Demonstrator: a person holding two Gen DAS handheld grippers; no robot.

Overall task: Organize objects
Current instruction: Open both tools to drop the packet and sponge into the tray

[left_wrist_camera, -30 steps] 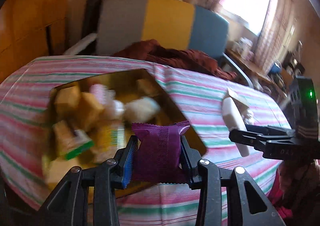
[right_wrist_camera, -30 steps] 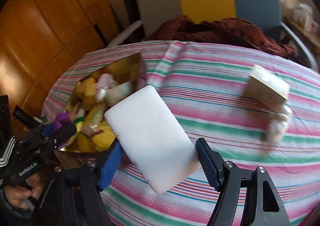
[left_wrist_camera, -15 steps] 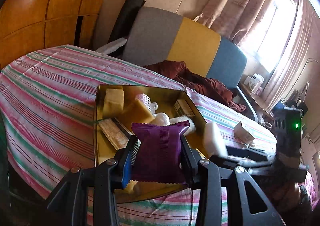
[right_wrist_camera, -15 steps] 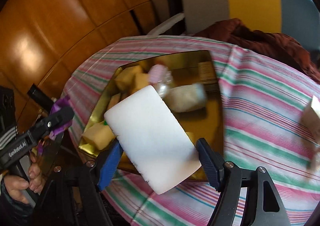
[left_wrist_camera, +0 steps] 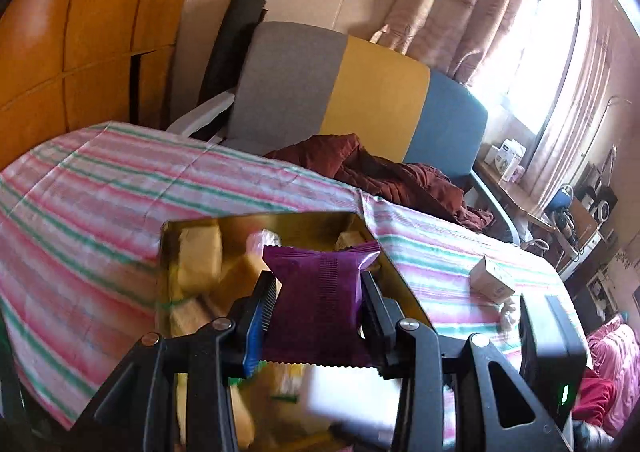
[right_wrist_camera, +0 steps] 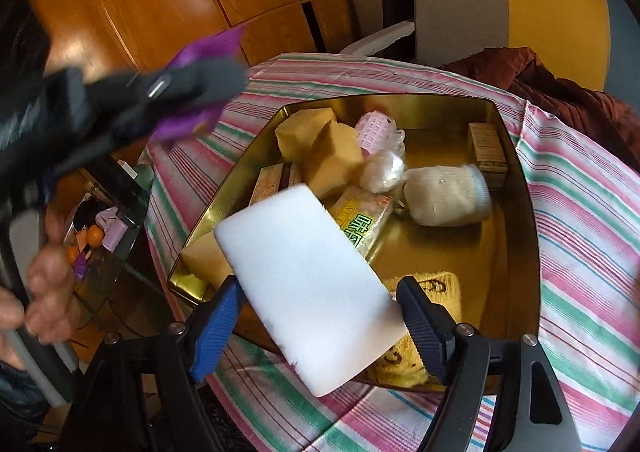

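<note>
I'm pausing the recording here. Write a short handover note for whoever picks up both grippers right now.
Left gripper: shut on a purple packet, above the gold tin's near side.
Right gripper: jaws have just been opening around the white block, which sits between them over the tin; grip looks loose.
Done: the tin already holds sponges, a white sock roll and small packets.
Left: drop both items in; a small box is on the striped cloth.

Left tongs point(left_wrist_camera: 320, 306) clamped tight; right tongs point(right_wrist_camera: 320, 312) just opening, angled down.
</note>
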